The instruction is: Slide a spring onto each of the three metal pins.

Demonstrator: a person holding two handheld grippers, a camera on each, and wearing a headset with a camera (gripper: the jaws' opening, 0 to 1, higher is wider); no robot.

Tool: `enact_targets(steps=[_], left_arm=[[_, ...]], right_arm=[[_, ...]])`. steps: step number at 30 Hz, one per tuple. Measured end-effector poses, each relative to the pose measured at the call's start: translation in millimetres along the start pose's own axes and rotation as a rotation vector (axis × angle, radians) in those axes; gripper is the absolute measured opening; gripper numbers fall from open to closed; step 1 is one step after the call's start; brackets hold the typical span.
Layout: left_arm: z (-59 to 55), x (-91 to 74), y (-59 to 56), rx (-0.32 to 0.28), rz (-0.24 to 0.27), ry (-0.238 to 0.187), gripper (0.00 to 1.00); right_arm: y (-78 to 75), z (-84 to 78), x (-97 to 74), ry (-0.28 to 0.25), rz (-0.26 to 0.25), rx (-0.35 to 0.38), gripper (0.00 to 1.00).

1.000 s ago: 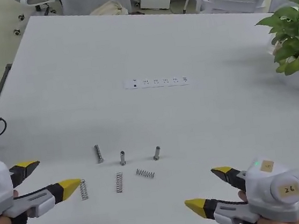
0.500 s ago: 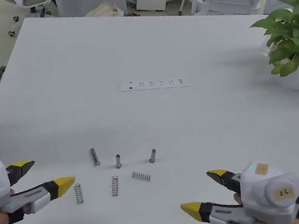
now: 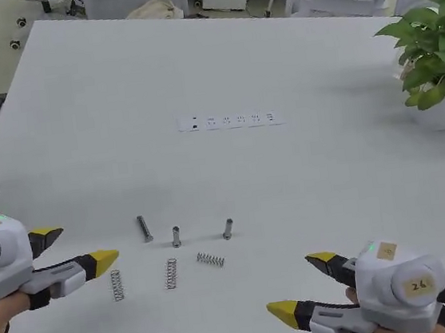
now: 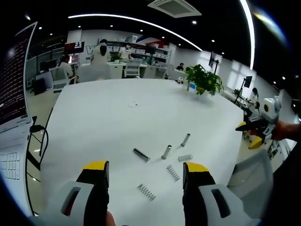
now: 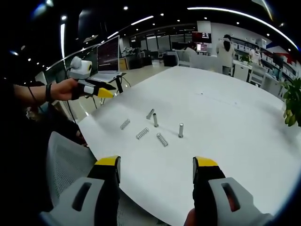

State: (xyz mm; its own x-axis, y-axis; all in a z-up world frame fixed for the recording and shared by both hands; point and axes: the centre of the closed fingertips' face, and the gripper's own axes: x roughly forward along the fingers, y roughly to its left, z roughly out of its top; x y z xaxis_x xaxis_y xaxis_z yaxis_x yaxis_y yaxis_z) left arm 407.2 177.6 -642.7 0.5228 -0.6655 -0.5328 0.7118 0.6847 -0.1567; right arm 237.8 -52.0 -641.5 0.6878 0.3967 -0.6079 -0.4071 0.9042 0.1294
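The left claw (image 3: 79,245) hovers with its yellow-tipped jaws spread and nothing between them, just beside the leftmost spring (image 3: 117,284). The right claw (image 3: 300,284), likewise spread and empty, sits low at the right, well apart from the parts. On the white worktop (image 3: 305,181) the middle spring (image 3: 171,273) and the right spring (image 3: 211,258) lie flat in a loose row with the first, none yet on a pin. Just beyond them the middle pin (image 3: 176,236) and right pin (image 3: 228,228) stand upright, while the left pin (image 3: 144,228) lies on its side. A power strip (image 3: 229,121) and a potted plant (image 3: 432,62) sit farther back. The springs look light, thin and apt to roll or flick away. A soft pinch across the coils near one end, leaving the other end open for the pin, seems wisest.
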Motion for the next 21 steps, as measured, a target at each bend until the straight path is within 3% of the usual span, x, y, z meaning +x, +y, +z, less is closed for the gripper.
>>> enact_targets(steps=[9,21], left_arm=[[-1.4,20.3,8.8,-0.049,-0.002,0.003,0.54],[-18.8,51.7,25.0,-0.173,0.002,0.020,0.52]], right_arm=[[1.3,-1.8,0.0,0.006,-0.001,0.000,0.60],[-2.5,-4.5,-4.6,0.012,-0.021,0.007,0.60]])
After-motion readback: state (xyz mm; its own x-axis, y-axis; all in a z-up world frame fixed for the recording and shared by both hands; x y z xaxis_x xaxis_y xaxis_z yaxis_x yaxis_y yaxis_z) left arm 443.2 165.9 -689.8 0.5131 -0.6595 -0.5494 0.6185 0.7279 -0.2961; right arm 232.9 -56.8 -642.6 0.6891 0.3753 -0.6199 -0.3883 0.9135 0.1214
